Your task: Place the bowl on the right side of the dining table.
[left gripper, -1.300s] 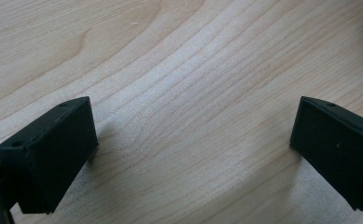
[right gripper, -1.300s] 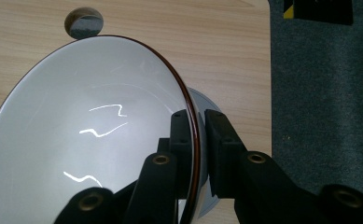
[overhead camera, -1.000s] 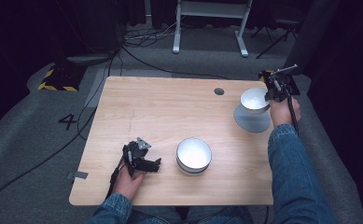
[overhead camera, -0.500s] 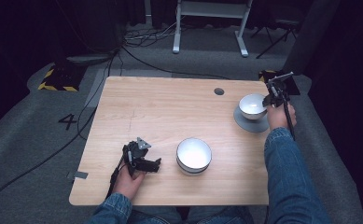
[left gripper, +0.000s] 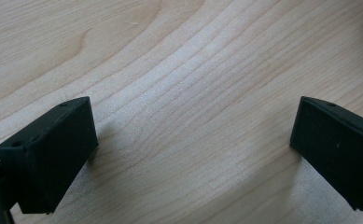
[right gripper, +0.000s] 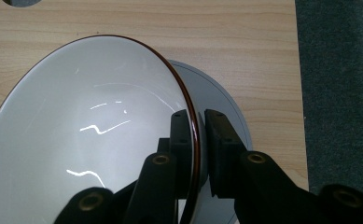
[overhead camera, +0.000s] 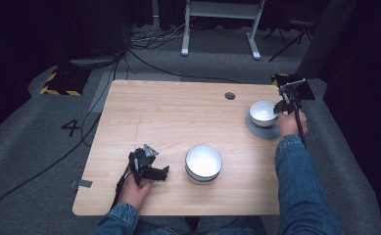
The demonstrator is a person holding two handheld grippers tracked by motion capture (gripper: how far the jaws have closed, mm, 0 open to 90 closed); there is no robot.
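1. white bowl (overhead camera: 263,112) w/ dark red rim sits at far right of table (overhead camera: 168,112), over a grey round plate (overhead camera: 271,131). right gripper view: bowl (right gripper: 90,135) tilted toward camera, plate (right gripper: 216,107) peeking out behind its rim. can't tell if the base is fully down on the plate yet.
2. right gripper (overhead camera: 287,102) pinches the bowl rim, jaws narrow, 1 pad inside the bowl and 1 outside. right gripper view confirms: right gripper (right gripper: 198,140) clamped on the thin rim edge.
3. change vs 1 s ago: bowl was higher and further toward the table edge, plate showing more below it. now bowl has come down and sits lower over the plate. right hand (overhead camera: 290,122) dropped w/ it.
4. meaning: looks like a place step, bowl onto plate, nearly done. next prob level it, let go of rim, pull away. risk: tilted bowl could rock or slide when released.
5. 2nd bowl stack (overhead camera: 203,163), white, near front centre of table, untouched, same spot as before.
6. left gripper (overhead camera: 149,166) rests on table at front left, no shift. left gripper view: jaws wide apart, nothing between them, just wood grain, left gripper (left gripper: 193,140) idle.
7. round cable hole (overhead camera: 229,96) in tabletop left of bowl. grey carpet floor around table.
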